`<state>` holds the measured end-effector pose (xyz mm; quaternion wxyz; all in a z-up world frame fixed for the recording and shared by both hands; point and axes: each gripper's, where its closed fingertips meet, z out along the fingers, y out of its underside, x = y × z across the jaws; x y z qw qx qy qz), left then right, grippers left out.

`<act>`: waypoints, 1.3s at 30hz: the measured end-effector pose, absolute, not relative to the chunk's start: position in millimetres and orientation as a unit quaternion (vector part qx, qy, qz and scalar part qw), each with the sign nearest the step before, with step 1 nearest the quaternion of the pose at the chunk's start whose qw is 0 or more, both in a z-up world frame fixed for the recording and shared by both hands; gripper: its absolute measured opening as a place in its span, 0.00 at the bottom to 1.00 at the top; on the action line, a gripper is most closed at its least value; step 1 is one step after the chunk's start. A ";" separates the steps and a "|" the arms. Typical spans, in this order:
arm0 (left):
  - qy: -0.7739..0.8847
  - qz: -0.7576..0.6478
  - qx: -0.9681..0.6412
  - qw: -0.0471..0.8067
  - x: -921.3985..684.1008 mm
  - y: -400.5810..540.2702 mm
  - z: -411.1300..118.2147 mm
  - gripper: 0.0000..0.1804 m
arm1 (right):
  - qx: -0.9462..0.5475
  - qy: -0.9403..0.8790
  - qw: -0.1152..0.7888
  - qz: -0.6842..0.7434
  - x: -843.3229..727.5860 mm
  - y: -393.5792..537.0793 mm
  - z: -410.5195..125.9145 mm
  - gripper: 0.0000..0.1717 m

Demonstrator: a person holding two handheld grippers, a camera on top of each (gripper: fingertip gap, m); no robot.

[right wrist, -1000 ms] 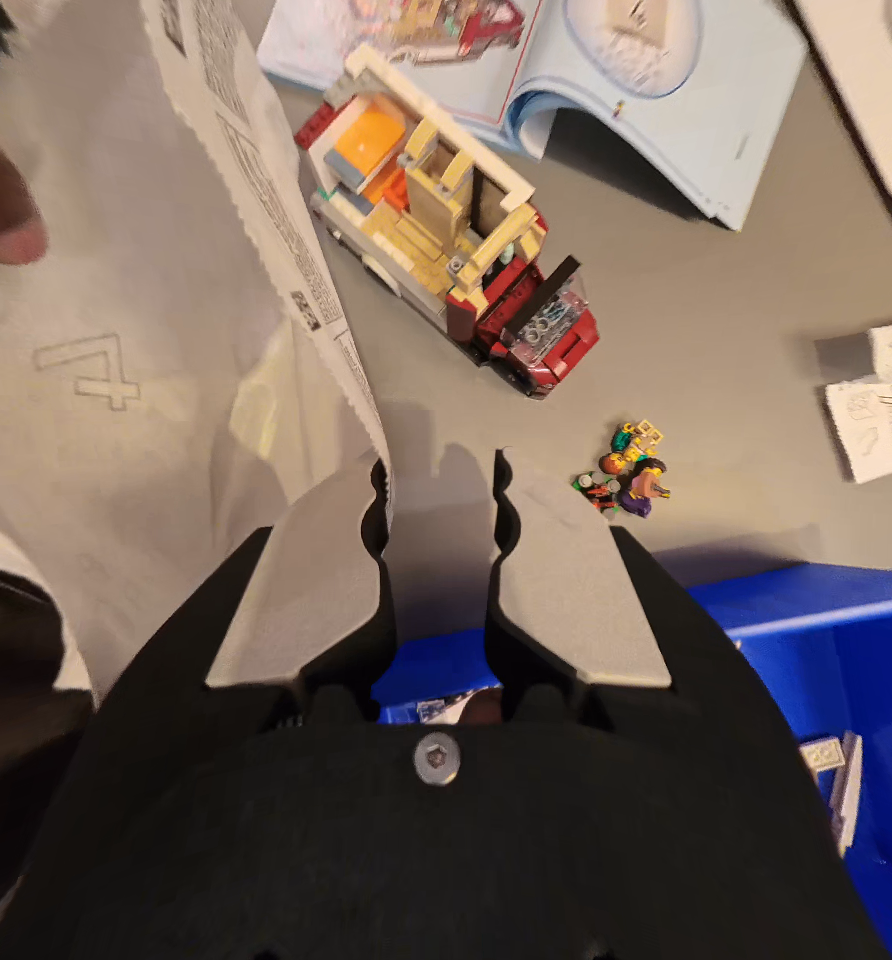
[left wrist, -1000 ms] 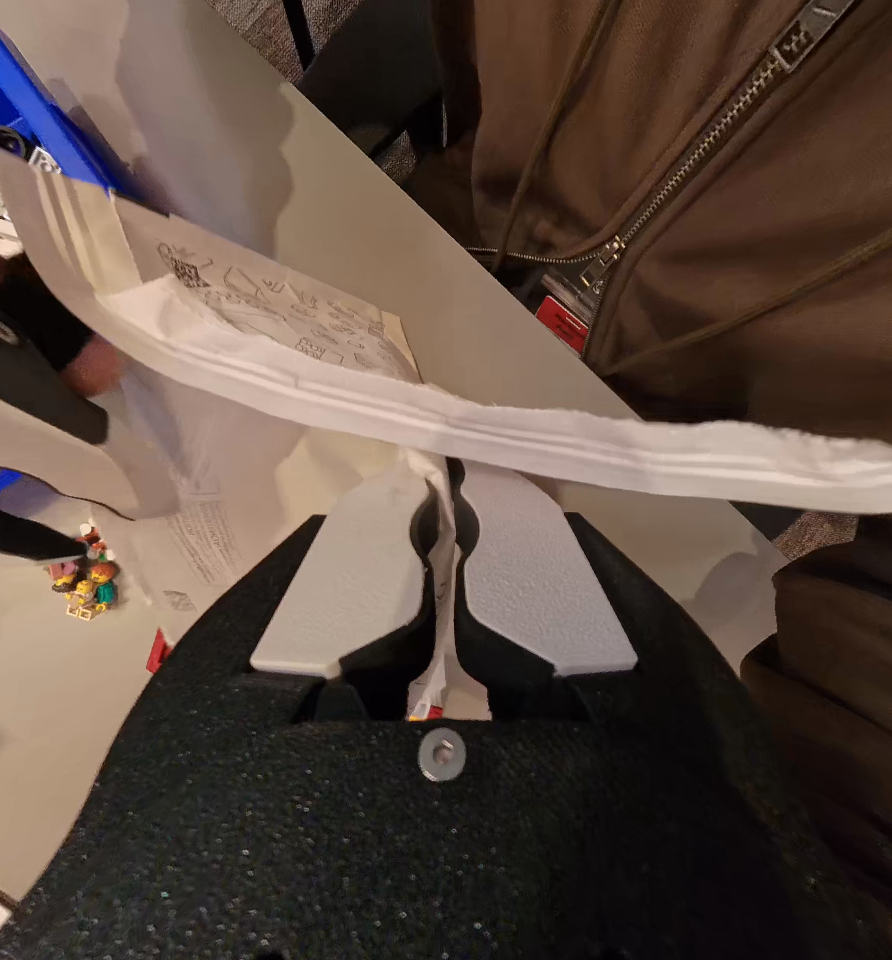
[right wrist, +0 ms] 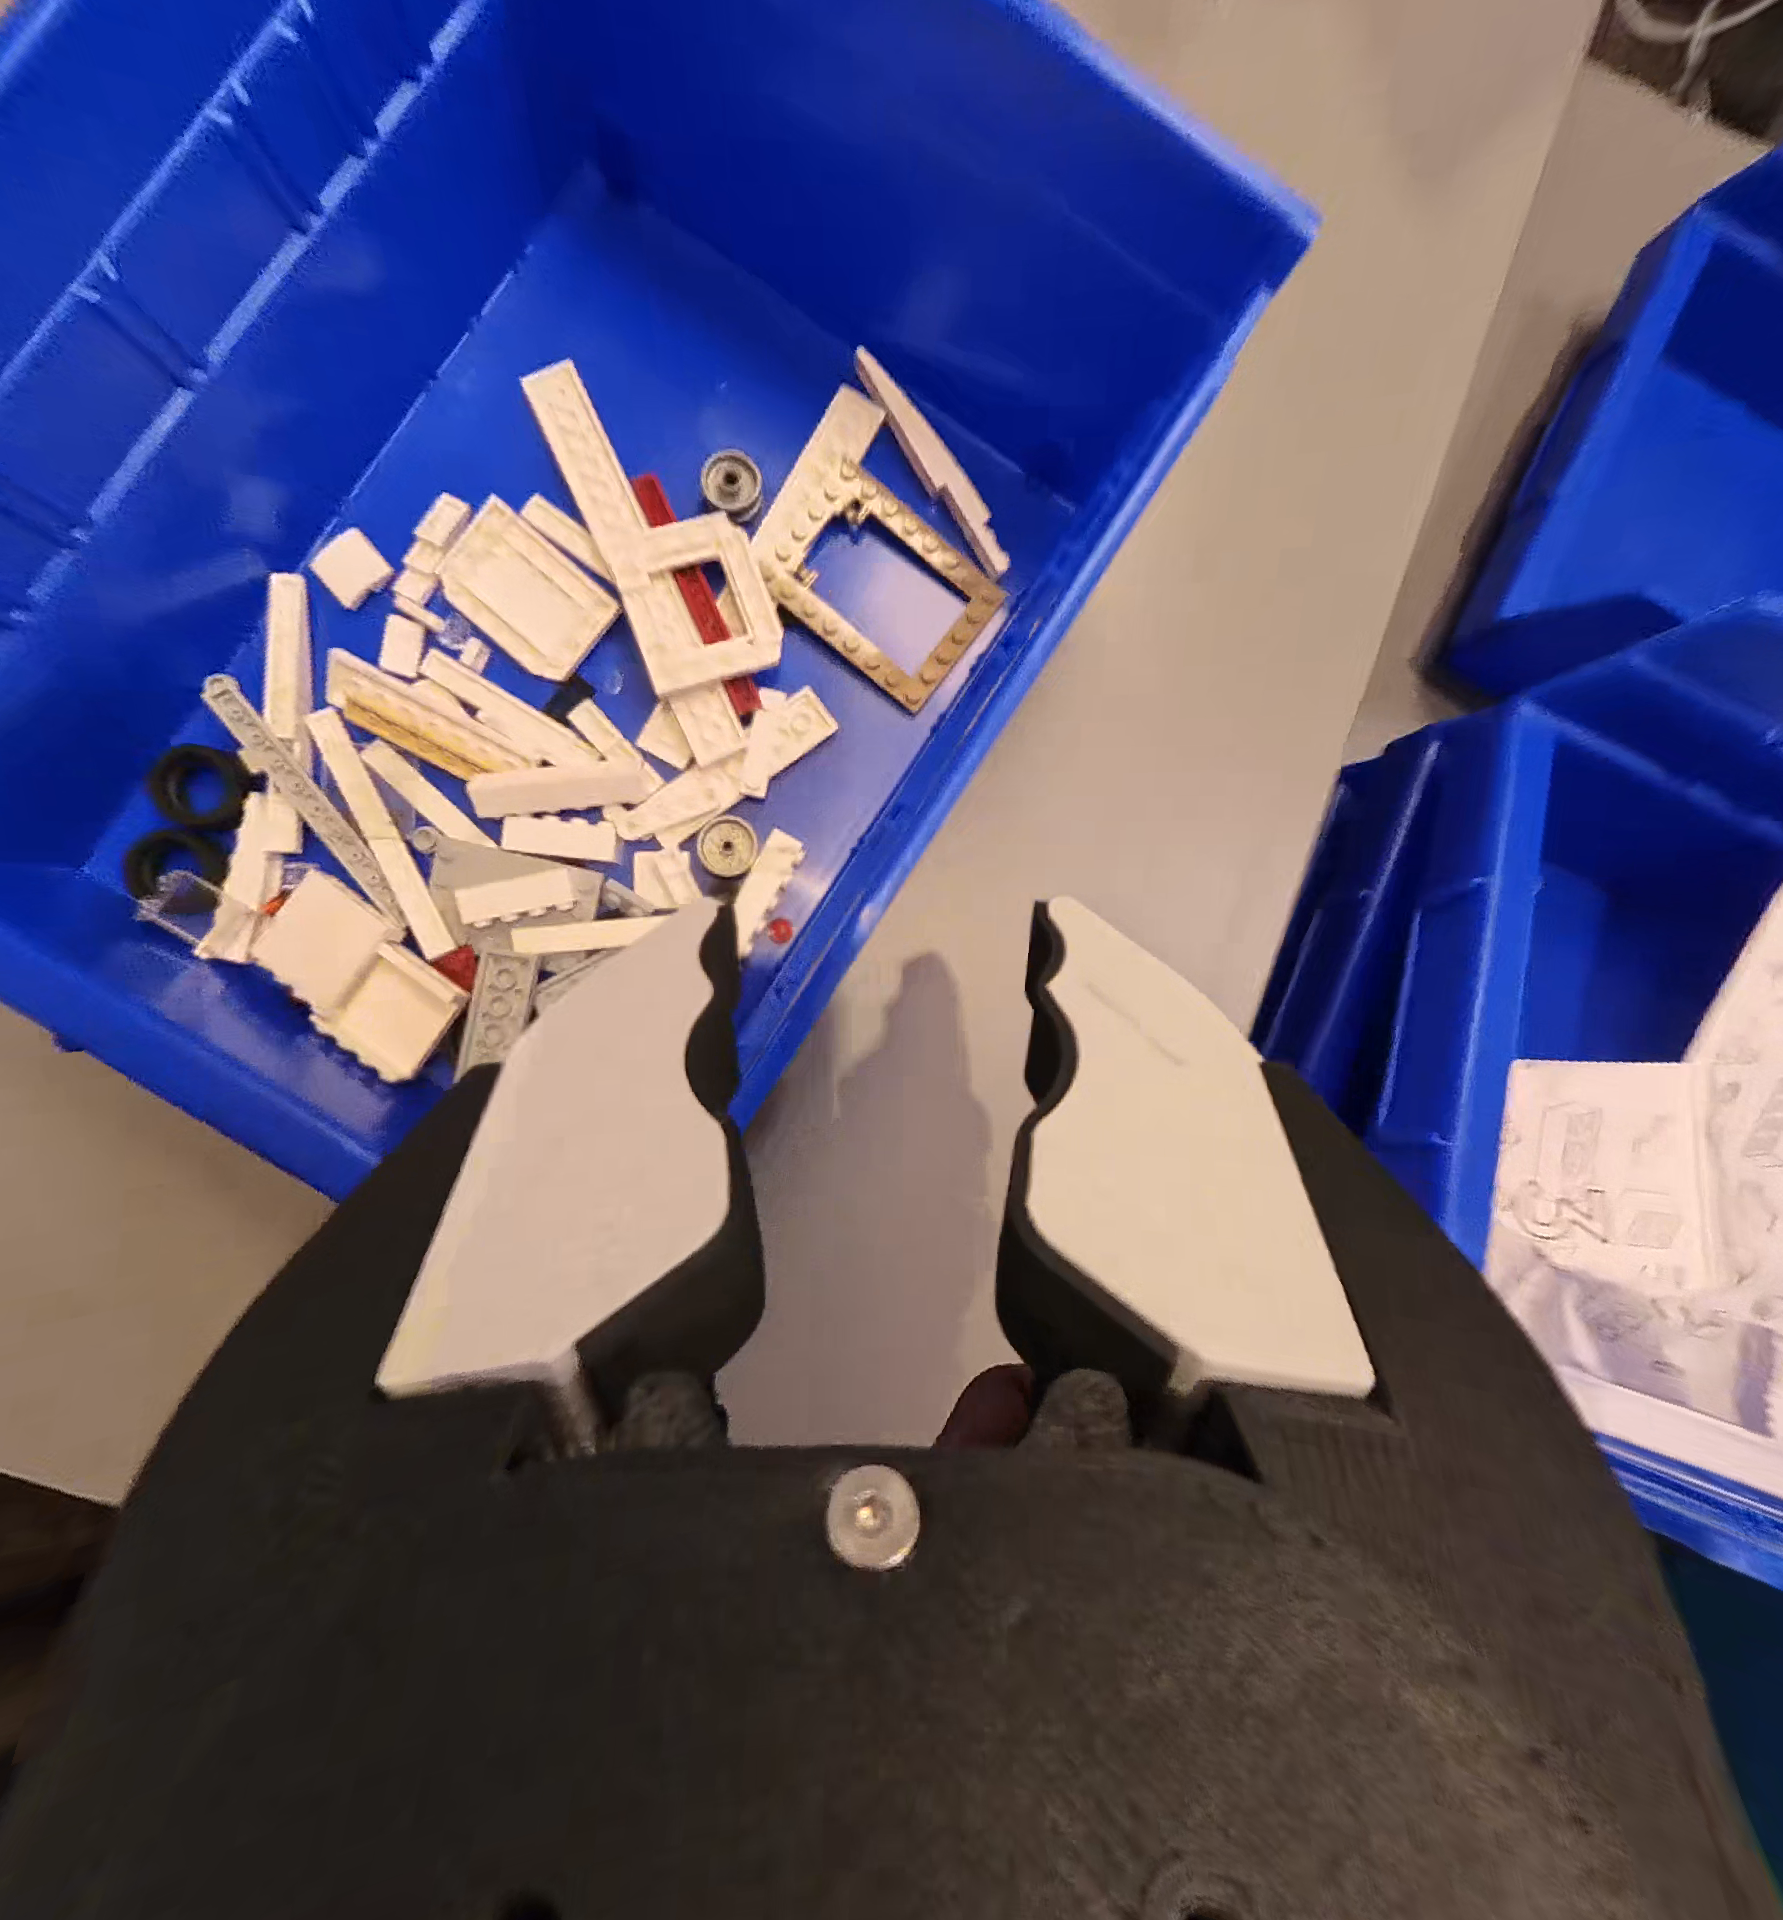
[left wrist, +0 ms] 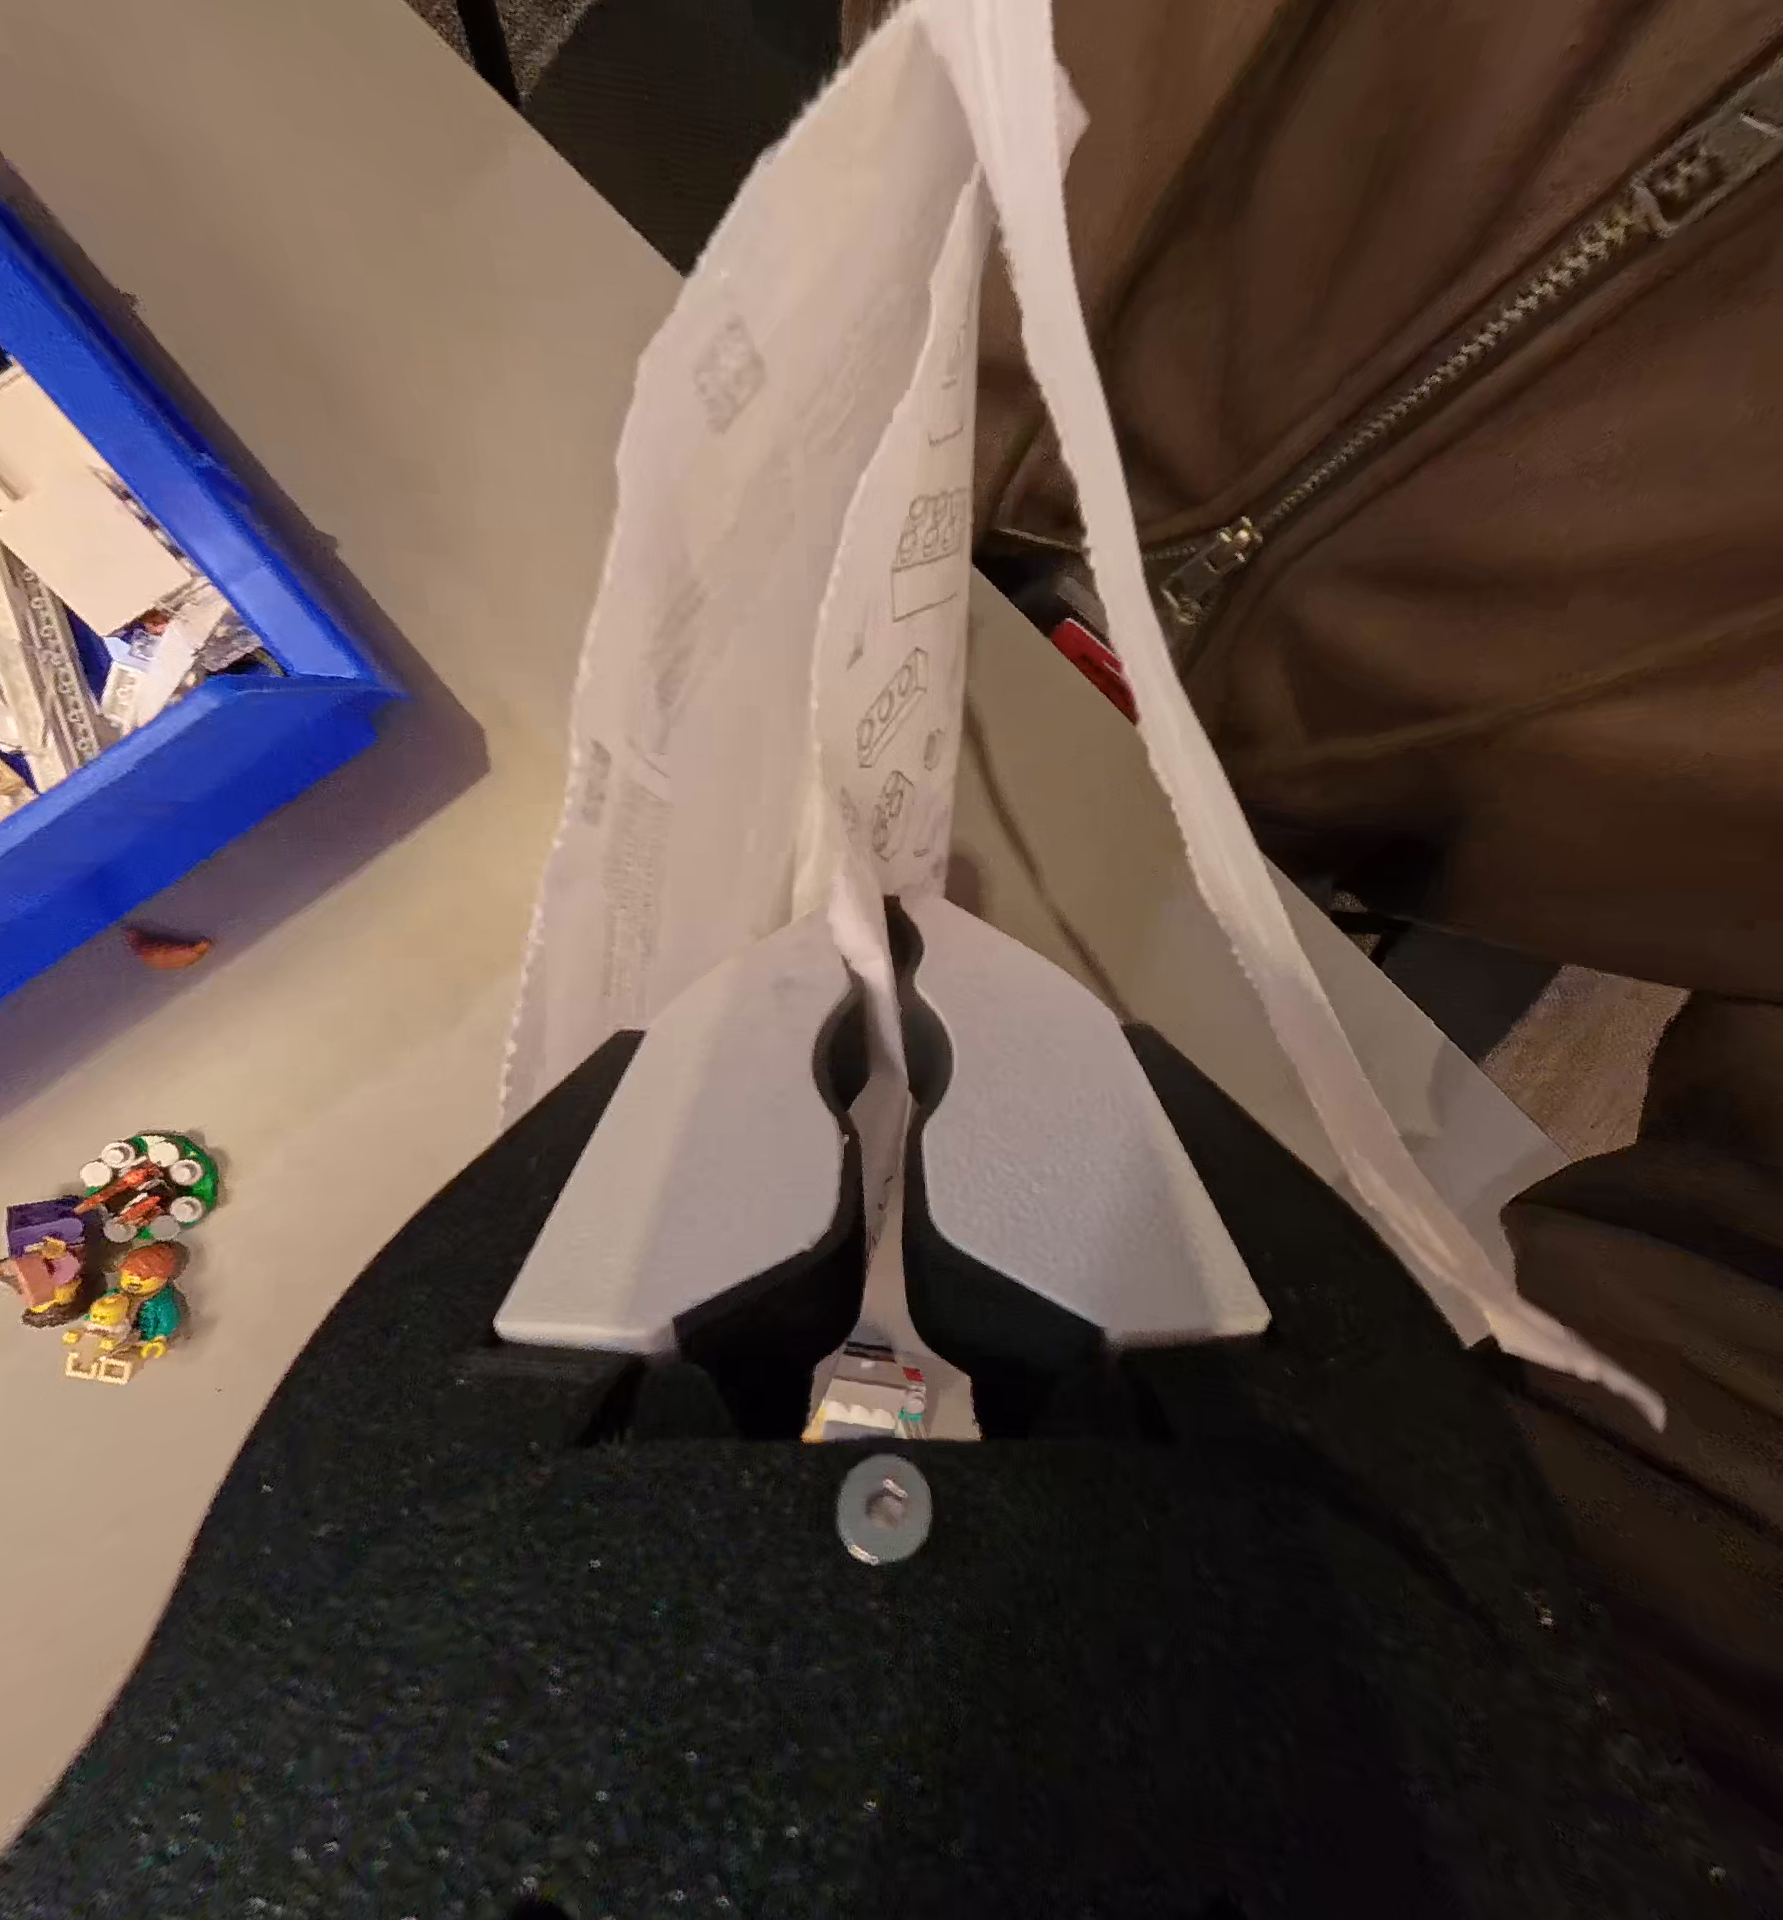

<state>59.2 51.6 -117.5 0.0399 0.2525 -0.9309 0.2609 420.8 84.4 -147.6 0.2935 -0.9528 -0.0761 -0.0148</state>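
Observation:
My left gripper (left wrist: 892, 925) is shut on a white paper bag (left wrist: 752, 540) printed with brick drawings. The torn, empty bag hangs up and away from the pads, and a long torn strip (left wrist: 1219, 831) trails off to the right. My right gripper (right wrist: 882, 925) is open and empty. It hovers over the grey table (right wrist: 1126, 727), by the near right rim of a blue bin (right wrist: 970, 260) that holds several loose white, grey and tan bricks (right wrist: 575, 675).
More blue bins (right wrist: 1645, 831) stand to the right; the nearest holds white paper bags (right wrist: 1697, 1195). The blue bin (left wrist: 170, 675) and a cluster of small toy figures (left wrist: 108, 1257) show in the left wrist view. A person's brown zip jacket (left wrist: 1489, 468) lies behind the table edge.
The right gripper has left the paper bag, opened wider and swung from the brick-built vehicle over to the blue bin. The left gripper kept its hold; the bag now hangs upright instead of stretched across.

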 end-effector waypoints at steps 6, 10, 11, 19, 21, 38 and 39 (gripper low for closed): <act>-0.924 0.272 0.268 0.023 81.9 53.7 -124.9 0.01 | -0.954 -0.079 0.275 0.086 407.6 80.2 -171.3 0.32; -0.919 0.278 0.279 0.011 94.2 54.3 -125.8 0.02 | -0.951 -0.092 0.257 0.142 394.4 80.4 -177.2 0.28; -0.917 0.280 0.283 0.007 97.0 54.4 -125.8 0.03 | -0.952 -0.093 0.253 0.147 393.9 80.9 -178.2 0.28; -0.907 0.287 0.308 0.006 98.5 50.8 -137.3 0.04 | -0.947 -0.044 0.271 0.164 386.7 86.5 -179.5 0.17; -0.901 0.300 0.313 0.005 97.1 46.8 -139.3 0.04 | -0.947 -0.042 0.272 0.165 381.4 84.5 -179.4 0.12; -0.872 0.341 0.345 -0.063 73.6 32.9 -146.9 0.05 | -0.971 -0.183 0.139 0.066 378.5 73.4 -199.5 0.03; -0.871 0.342 0.347 -0.066 71.8 32.4 -147.6 0.05 | -0.972 -0.184 0.132 0.065 378.1 72.7 -200.7 0.03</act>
